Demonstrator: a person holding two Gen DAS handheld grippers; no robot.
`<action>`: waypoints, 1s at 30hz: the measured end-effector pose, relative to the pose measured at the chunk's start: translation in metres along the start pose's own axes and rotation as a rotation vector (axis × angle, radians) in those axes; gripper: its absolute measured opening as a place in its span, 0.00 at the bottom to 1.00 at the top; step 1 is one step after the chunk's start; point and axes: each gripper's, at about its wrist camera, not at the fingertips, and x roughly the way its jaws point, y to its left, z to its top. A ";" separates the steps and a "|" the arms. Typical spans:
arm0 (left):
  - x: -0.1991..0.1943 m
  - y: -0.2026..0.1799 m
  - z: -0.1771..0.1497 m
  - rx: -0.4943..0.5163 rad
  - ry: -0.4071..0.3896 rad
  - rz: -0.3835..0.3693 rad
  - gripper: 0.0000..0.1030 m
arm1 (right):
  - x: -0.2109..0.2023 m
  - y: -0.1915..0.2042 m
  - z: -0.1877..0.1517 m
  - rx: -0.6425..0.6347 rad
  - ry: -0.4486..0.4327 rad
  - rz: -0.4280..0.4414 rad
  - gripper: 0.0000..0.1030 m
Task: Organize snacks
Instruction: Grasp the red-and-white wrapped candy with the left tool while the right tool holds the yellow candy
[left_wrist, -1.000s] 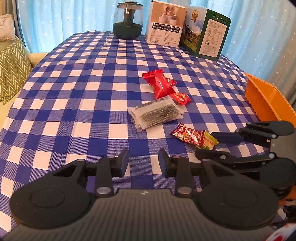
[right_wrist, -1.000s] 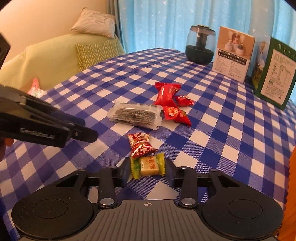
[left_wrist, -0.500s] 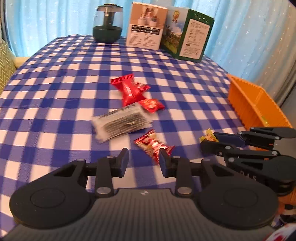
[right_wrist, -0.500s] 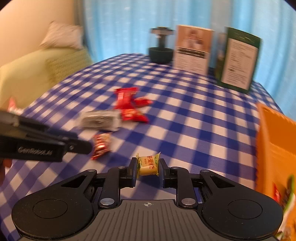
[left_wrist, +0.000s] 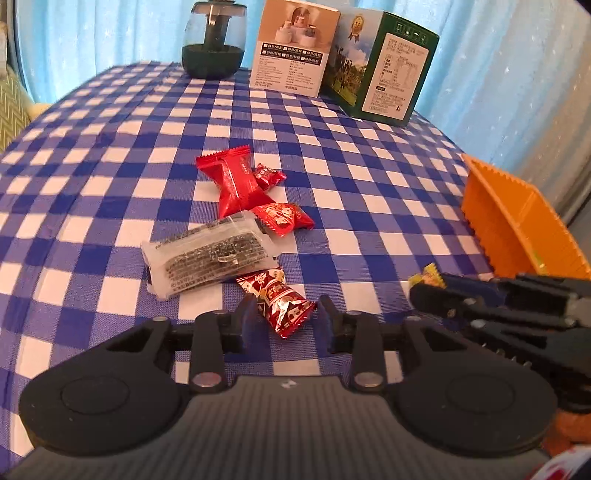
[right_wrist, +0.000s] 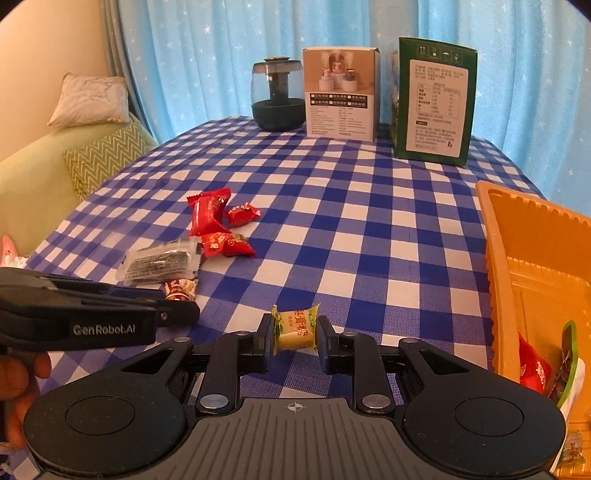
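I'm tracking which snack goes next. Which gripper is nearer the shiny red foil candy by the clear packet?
Left. The left gripper has the red foil candy between its open fingers. The right gripper is off to the side, shut on a yellow candy.

The right gripper (right_wrist: 291, 341) is now carrying the yellow-green candy (right_wrist: 295, 328) clear of the checked tablecloth (right_wrist: 369, 236), whereas a second ago that candy was lying on the cloth between the jaws, which have since closed onto it. Seen from the left wrist, the candy (left_wrist: 428, 276) is now sitting just beside the orange bin (left_wrist: 517, 225), well away from the red foil candy (left_wrist: 280, 299) it lay next to before. The left gripper (left_wrist: 286, 321) is now straddling that red foil candy, having come up to it from well short; its pads are not pressing on the wrapper.
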 end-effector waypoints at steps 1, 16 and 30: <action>0.000 -0.001 0.000 0.016 -0.002 0.016 0.33 | 0.000 -0.001 0.001 0.004 -0.002 0.000 0.23; 0.006 0.001 0.004 -0.005 -0.033 0.076 0.39 | 0.002 0.001 0.003 0.013 -0.015 -0.001 0.23; -0.020 -0.003 -0.014 0.062 -0.008 0.082 0.19 | -0.021 -0.003 0.008 0.036 -0.072 -0.016 0.23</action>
